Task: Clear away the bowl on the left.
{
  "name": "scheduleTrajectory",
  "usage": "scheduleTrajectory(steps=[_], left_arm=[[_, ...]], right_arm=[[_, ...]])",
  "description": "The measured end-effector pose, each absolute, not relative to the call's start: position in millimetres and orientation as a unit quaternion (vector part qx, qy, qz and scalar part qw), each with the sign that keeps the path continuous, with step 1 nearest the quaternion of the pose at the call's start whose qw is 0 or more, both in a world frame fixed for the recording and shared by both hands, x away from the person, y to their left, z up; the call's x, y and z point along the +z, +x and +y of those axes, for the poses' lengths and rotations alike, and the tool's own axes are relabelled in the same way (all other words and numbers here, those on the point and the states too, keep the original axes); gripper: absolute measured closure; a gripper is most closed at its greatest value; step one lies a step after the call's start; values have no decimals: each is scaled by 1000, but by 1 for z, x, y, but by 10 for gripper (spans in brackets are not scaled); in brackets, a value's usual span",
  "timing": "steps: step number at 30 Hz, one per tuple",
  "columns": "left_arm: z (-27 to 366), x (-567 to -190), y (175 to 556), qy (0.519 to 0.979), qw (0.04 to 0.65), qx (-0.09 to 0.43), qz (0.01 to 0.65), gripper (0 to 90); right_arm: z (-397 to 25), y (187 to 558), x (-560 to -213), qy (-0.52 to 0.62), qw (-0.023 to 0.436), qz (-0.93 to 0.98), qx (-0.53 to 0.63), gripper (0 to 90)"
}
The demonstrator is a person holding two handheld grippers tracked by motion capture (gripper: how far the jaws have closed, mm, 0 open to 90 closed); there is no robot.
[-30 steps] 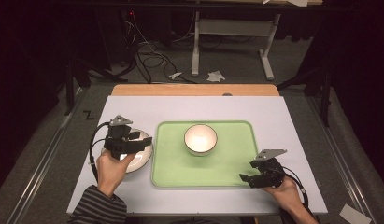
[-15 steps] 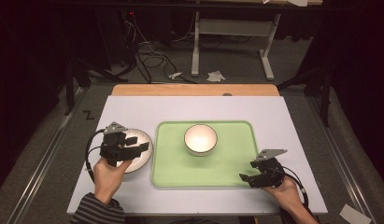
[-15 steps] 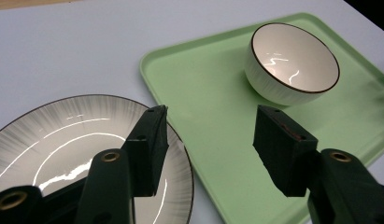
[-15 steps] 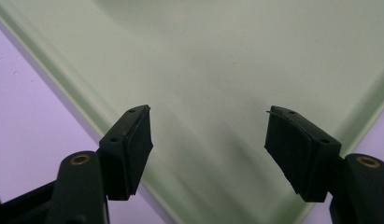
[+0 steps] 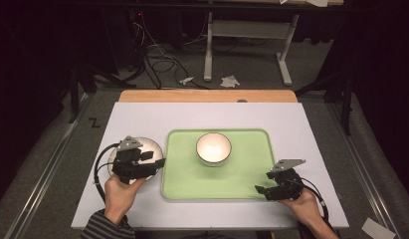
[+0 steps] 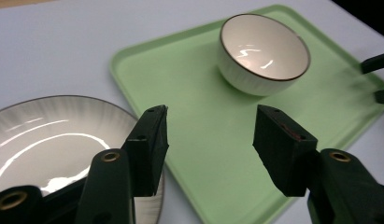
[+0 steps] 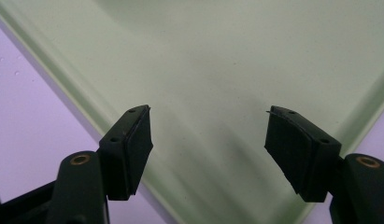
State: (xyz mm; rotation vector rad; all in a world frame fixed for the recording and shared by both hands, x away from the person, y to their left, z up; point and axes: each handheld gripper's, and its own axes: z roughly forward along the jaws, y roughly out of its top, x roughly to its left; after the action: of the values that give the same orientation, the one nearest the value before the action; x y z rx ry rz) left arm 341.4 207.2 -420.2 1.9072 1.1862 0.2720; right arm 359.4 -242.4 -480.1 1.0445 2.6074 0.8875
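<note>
A green tray lies mid-table with a white bowl standing on its far half. A white plate rests on the table just left of the tray. My left gripper hovers open over the plate's near right edge, jaws pointing right toward the tray. In the left gripper view the plate is at lower left, and the tray and bowl lie ahead of the open left gripper. My right gripper is open at the tray's near right corner, and the right gripper view shows the right gripper over bare tray.
The white table has a wooden strip along its far edge. Beyond it on the dark floor are cables, paper scraps and a metal stand. The other gripper's jaw tips show at the right edge of the left gripper view.
My left gripper has drifted slightly toward the person and to the right over the plate's near edge. The right gripper, bowl and tray have stayed put.
</note>
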Motion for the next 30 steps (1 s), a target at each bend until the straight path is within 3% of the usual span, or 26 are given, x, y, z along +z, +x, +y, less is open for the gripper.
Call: scheduleTrajectory(steps=[30], left_arm=[[166, -446, 340, 808, 400, 70, 427, 412]], right_arm=[[-242, 360, -480, 352, 98, 882, 299, 331]])
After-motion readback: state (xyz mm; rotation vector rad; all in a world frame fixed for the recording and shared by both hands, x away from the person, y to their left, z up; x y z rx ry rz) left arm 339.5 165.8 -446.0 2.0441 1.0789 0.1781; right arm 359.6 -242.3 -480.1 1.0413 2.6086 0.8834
